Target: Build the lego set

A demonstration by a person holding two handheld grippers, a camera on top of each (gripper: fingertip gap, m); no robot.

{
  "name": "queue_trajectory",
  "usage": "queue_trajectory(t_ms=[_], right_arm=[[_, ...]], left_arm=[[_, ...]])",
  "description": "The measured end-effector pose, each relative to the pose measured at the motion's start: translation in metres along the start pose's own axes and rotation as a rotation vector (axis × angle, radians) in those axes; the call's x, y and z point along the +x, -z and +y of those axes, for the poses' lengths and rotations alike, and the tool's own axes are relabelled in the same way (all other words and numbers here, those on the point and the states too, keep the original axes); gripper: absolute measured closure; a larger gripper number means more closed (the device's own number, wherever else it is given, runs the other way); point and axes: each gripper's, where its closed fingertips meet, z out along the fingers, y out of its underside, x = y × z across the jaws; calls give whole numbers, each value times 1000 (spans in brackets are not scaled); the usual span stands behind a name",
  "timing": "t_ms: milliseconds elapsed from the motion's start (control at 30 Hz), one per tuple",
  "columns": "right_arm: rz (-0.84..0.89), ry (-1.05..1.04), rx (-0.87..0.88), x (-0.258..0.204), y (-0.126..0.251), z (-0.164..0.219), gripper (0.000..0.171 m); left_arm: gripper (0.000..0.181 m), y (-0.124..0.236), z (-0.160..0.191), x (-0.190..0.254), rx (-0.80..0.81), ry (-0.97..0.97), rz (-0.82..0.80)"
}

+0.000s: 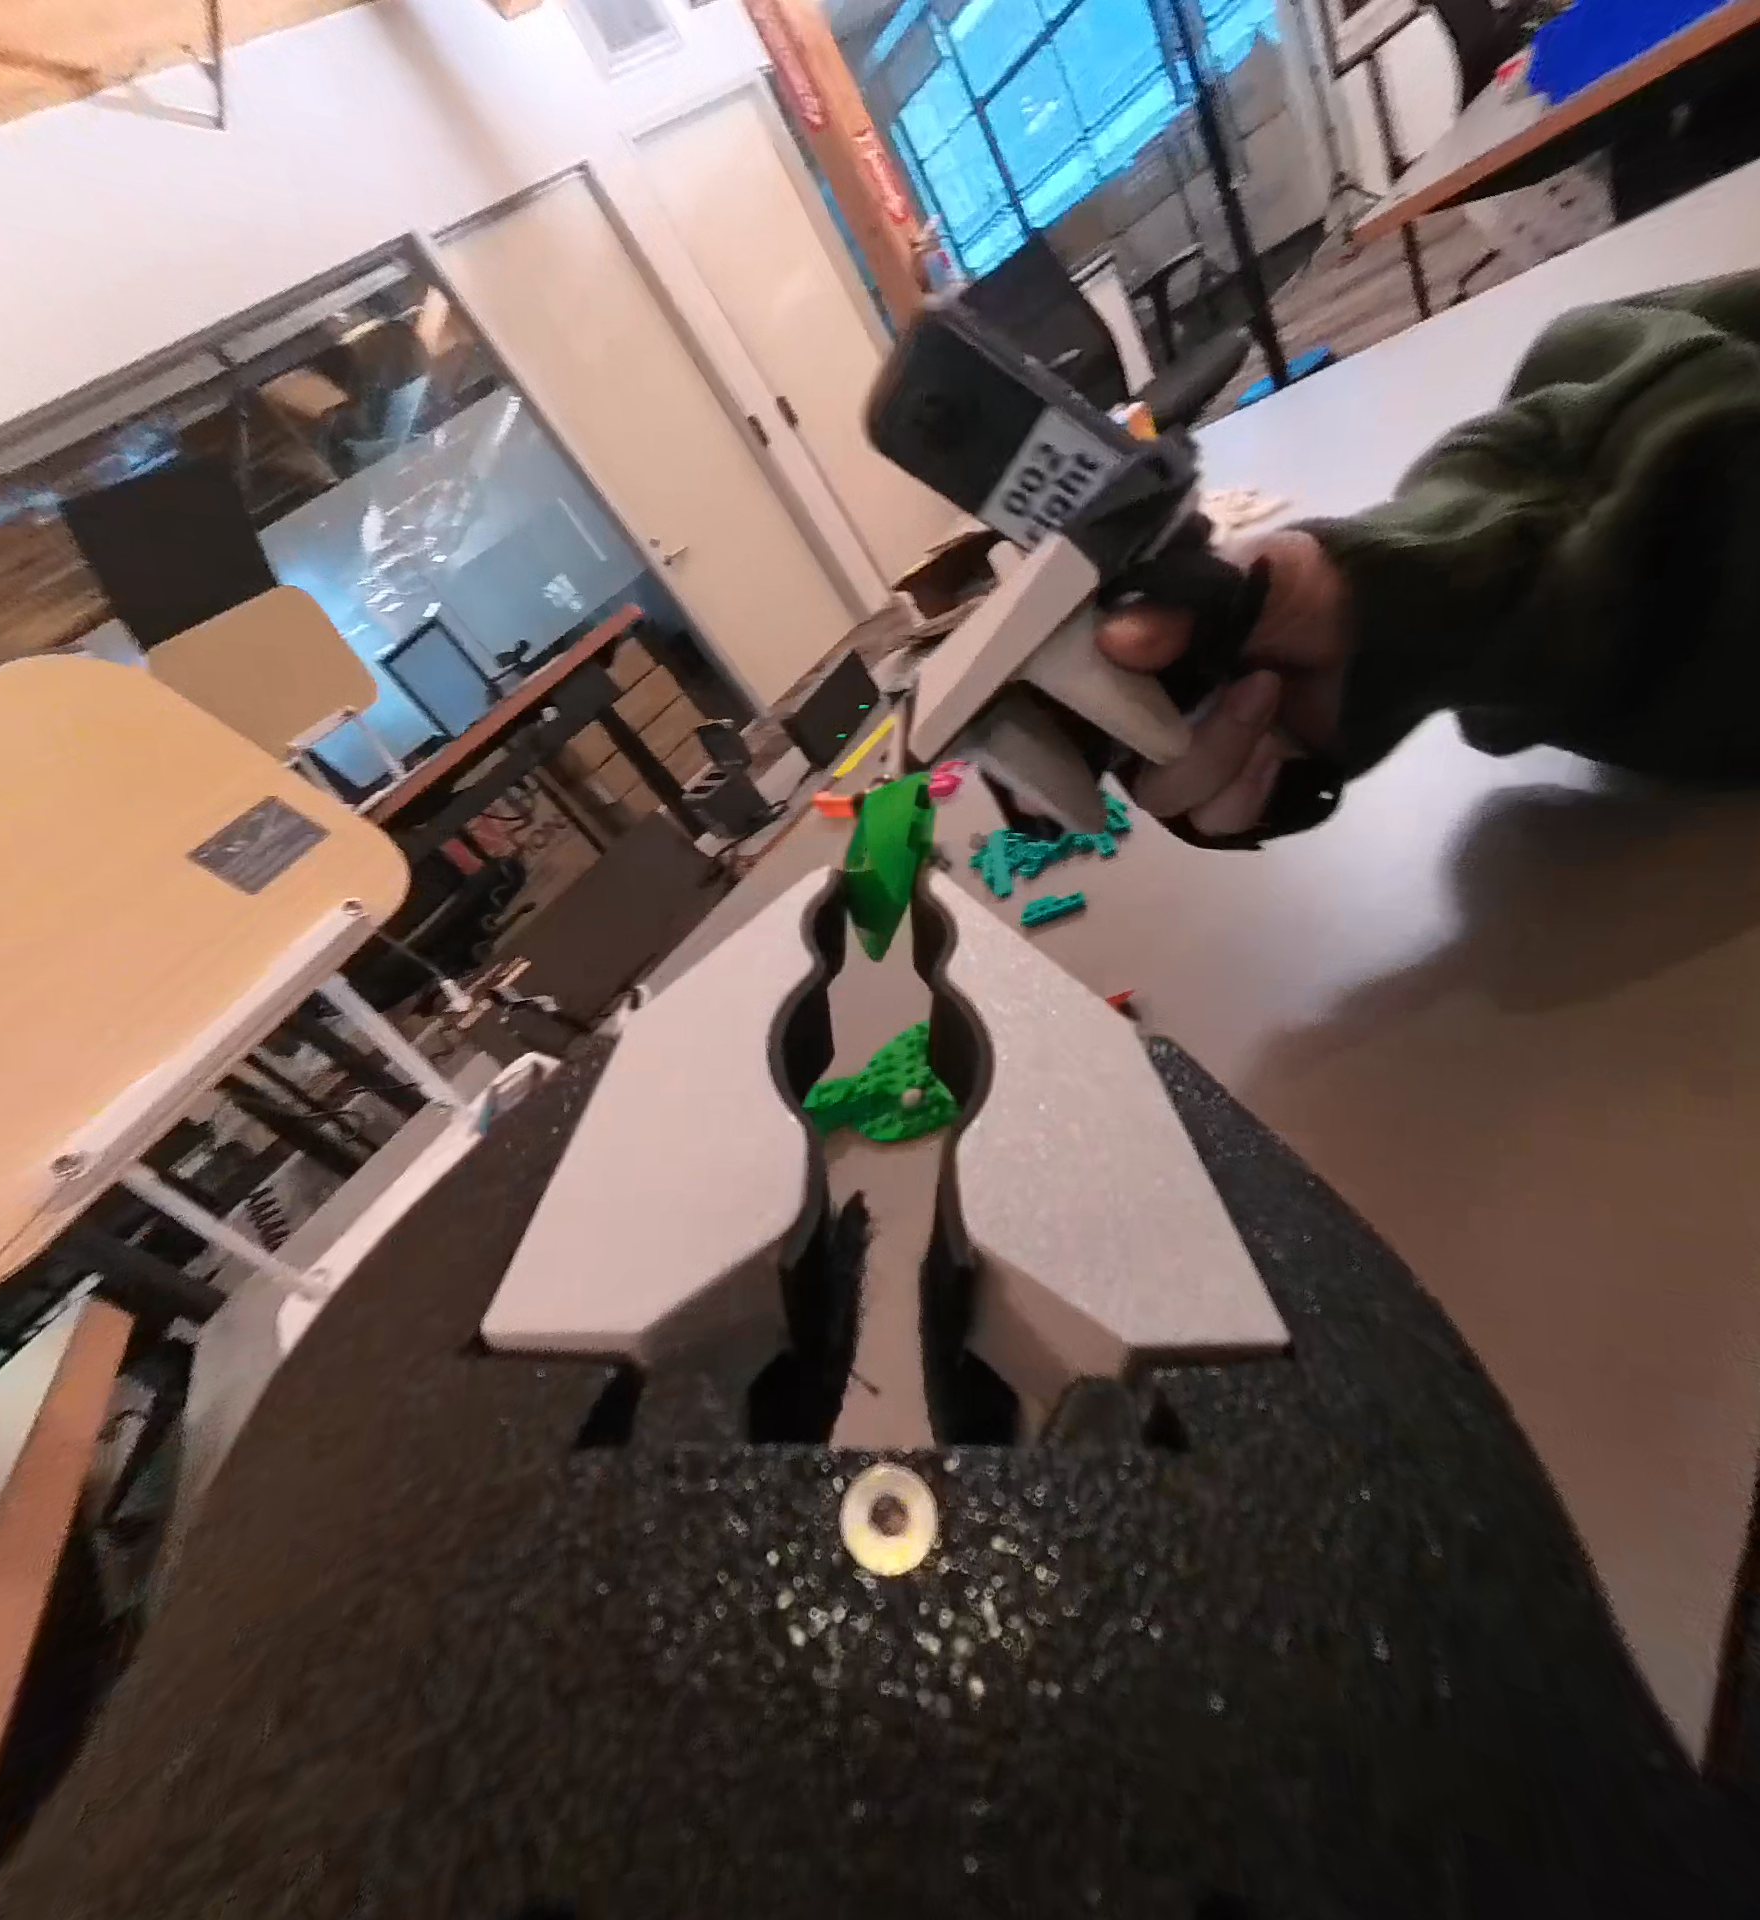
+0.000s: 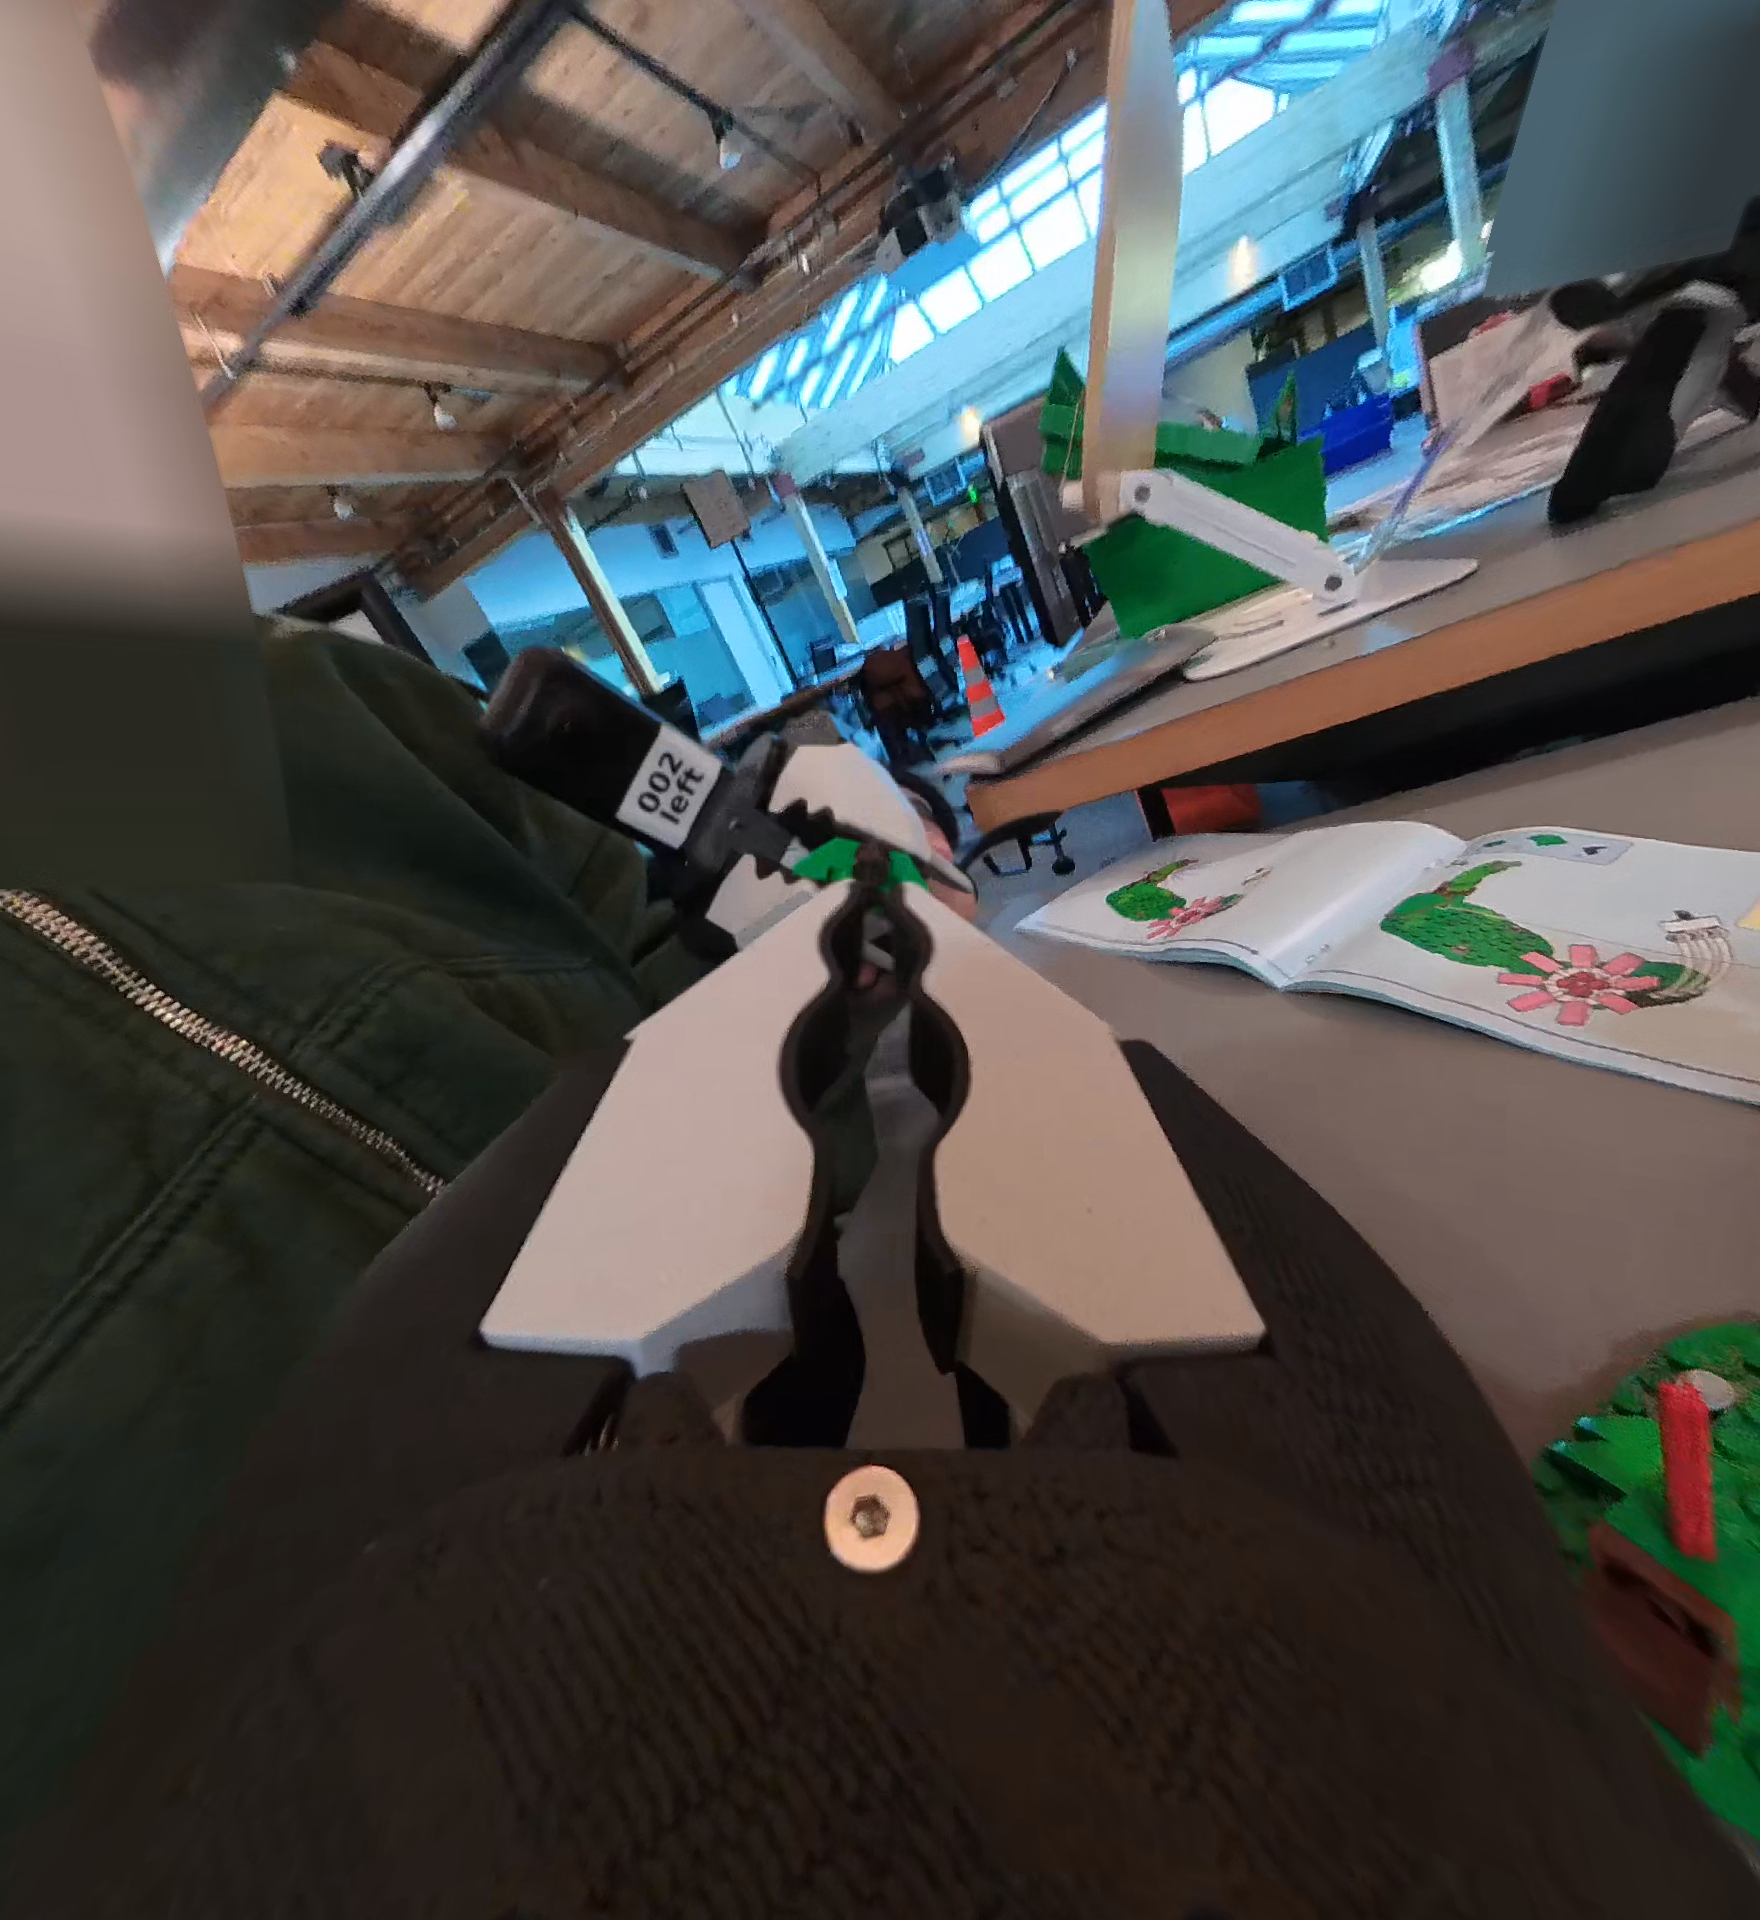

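My left gripper (image 1: 881,894) is shut on a bright green lego piece (image 1: 888,857) and holds it upright above the grey table (image 1: 1427,1091). The same piece shows in the right wrist view (image 2: 822,862), between the left gripper's fingers (image 2: 855,800). My right gripper (image 2: 871,891) is shut, with a small dark piece (image 2: 868,860) at its tips, right against the green piece. In the left wrist view the right gripper (image 1: 933,764) comes in from the upper right, held by a hand, with its tips at the top of the green piece.
A green studded plate (image 1: 881,1101) and a heap of teal pieces (image 1: 1042,847) lie on the table. An open instruction booklet (image 2: 1427,935) lies to the right. A green build with a red bar (image 2: 1728,1507) stands at the lower right. A wooden chair (image 1: 107,935) stands left. Only a small space, under 4 cm, lies between the two pairs of fingers.
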Motion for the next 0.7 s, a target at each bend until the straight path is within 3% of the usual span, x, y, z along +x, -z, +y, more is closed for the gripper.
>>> queue_trajectory(t_ms=[133, 267, 700], right_arm=[[-12, -13, -96, -4, -5, 11, 154], [-35, -35, -110, -7, -7, 15, 165], [21, 28, 114, -5, -14, -5, 166]], left_arm=[[172, -3, 2, 14, 4, 3, 87], [172, -3, 2, 17, -2, -18, 98], [171, 0, -7, -4, 28, -38, -96]])
